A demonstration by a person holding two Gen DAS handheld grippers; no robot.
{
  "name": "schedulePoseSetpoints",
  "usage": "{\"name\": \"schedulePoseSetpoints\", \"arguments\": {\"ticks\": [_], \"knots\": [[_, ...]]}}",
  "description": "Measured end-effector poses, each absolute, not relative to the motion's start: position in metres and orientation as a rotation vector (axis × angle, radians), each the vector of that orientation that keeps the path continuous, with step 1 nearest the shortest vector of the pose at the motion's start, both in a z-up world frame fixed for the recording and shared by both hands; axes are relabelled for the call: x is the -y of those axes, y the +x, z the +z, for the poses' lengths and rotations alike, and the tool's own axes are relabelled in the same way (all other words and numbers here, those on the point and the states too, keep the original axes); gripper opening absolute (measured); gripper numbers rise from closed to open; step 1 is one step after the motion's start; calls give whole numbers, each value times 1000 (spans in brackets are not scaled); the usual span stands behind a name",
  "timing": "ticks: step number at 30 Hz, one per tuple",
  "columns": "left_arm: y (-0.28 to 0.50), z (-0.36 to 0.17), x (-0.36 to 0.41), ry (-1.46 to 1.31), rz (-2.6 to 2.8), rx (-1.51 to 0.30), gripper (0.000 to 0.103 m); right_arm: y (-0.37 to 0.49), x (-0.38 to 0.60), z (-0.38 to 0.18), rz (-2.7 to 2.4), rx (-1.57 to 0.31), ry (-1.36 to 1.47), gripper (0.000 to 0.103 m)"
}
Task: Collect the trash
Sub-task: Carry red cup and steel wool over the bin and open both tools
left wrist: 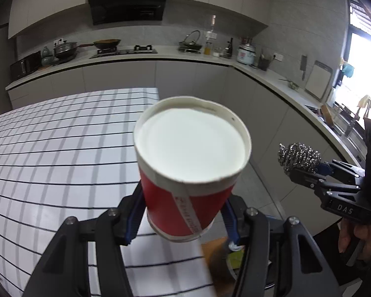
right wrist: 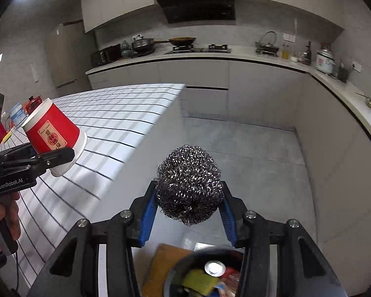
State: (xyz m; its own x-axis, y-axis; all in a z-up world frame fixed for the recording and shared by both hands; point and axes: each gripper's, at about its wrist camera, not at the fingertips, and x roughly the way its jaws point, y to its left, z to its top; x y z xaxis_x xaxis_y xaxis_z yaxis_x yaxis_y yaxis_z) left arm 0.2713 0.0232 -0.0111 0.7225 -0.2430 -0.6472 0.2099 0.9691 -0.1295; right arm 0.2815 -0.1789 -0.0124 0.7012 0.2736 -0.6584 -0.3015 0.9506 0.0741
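Cup (left wrist: pixel 189 170), red paper, sitting clamped by its sides in the left gripper (left wrist: pixel 183 212), base toward the camera, hanging past the near edge of the checked table (left wrist: pixel 49 148). Scourer (right wrist: pixel 189 185), steel wool, being squeezed between the right gripper (right wrist: pixel 188 212) fingers, out beyond the table's edge, above the bin (right wrist: pixel 180 272) holding a can (right wrist: pixel 214 268) and wrappers.

Grey kitchen: L-shaped countertop (left wrist: pixel 126 58) with pale cabinets, black range hood (right wrist: pixel 197 3) above the stove (right wrist: pixel 197 48). Grid-patterned tablecloth table (left wrist: pixel 49 148) at left, grey tiled floor (right wrist: pixel 247 153). Bright window (left wrist: pixel 363 59) at right.
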Motion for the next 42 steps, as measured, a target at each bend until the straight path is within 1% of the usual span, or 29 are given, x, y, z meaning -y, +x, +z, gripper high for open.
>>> {"name": "schedulePoseSetpoints", "arguments": {"ticks": [6,10,17,28,42], "knots": [[250,-29,45,-28,-314,-733,57,250,261,-24,264,-738,-24,49],[238,-61,77,-11,-329,-767,57,230,307,-53,250,-776,-7,49],[213,-122,109,-1,-318,-854,57,203,343,-116,311,-845,-23,49],[194,-164,133,21,-304,-885,57,193,348,-185,448,-898,-56,49],[188,-191,138,-1,-248,-886,57,201,331,-218,533,-905,-84,49]]}}
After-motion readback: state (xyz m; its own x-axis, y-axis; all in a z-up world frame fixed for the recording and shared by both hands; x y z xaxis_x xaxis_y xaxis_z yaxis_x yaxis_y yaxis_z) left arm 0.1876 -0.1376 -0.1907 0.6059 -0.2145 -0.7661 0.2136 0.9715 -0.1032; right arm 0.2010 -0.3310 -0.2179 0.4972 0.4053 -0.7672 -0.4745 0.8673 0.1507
